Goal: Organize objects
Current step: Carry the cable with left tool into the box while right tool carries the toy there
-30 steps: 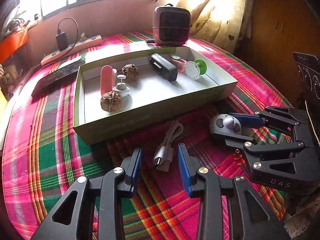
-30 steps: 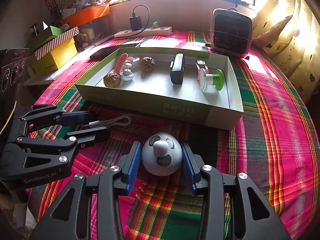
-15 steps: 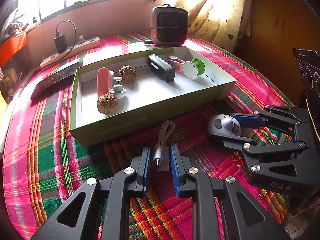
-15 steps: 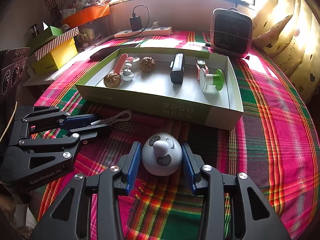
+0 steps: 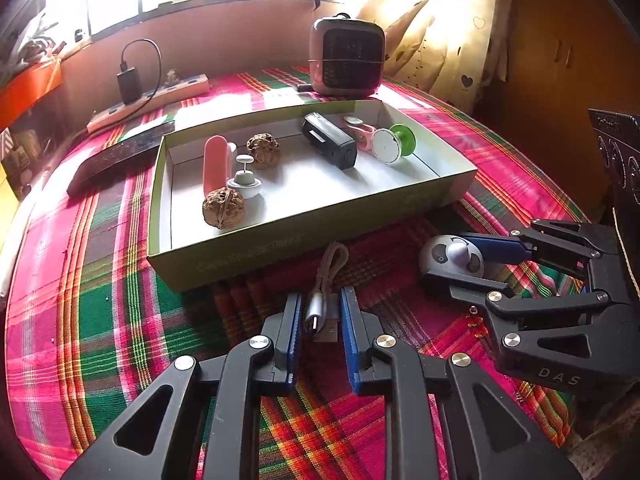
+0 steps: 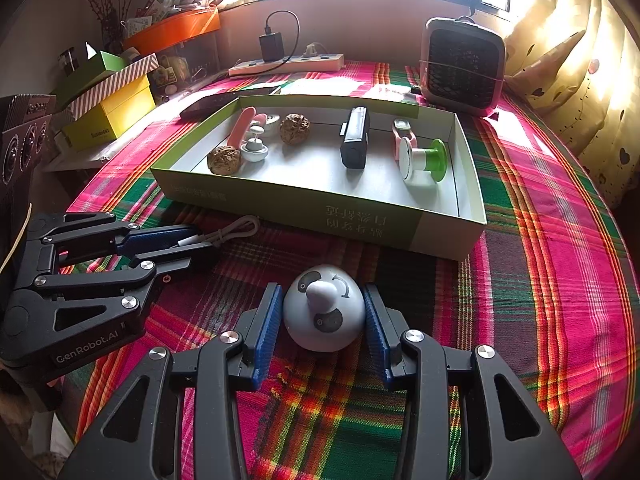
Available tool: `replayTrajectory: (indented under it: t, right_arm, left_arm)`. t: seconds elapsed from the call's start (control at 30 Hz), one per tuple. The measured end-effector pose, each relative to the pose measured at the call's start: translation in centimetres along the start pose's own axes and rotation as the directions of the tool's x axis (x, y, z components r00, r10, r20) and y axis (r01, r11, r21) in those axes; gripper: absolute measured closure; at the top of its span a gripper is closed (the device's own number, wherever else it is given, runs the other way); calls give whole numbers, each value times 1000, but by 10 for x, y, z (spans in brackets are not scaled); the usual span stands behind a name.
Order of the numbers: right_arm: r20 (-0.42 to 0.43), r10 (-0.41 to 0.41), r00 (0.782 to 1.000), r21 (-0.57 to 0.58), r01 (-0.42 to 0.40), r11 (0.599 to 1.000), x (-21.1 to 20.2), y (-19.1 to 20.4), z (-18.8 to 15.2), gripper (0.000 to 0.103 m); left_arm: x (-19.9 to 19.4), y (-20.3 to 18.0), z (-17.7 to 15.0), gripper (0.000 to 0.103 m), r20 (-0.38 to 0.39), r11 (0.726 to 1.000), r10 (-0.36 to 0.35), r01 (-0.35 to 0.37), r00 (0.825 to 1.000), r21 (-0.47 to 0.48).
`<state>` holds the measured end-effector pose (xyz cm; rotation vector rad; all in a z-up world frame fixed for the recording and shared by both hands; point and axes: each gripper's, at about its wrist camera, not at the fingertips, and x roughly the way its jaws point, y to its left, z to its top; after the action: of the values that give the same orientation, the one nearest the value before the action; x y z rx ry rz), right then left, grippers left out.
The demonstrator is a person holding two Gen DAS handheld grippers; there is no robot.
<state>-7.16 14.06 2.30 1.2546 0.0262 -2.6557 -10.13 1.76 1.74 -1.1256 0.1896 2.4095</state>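
Covering the table, plaid cloth (image 6: 560, 280), sunlit curtain (image 6: 580, 60)

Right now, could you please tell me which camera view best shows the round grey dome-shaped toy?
The right wrist view: the round grey dome-shaped toy fills the centre, its face markings clear. In the left wrist view it is smaller, off to the side, and partly hidden.

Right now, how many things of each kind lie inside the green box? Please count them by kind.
Walnuts: 2
Pink capsule-shaped things: 1
Small white knob stands: 2
Black rectangular devices: 1
Pink and white clips: 1
Green and white spools: 1
Total inside the green box: 8
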Motion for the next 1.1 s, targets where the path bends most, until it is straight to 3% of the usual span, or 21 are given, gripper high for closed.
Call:
replayTrajectory:
  t: [1.1]
  right_arm:
    - [44, -3, 999, -10, 3, 1000, -18, 6, 7, 62]
  left_arm:
    - [-28, 0, 1, 86, 81, 1000, 12, -11, 997, -9]
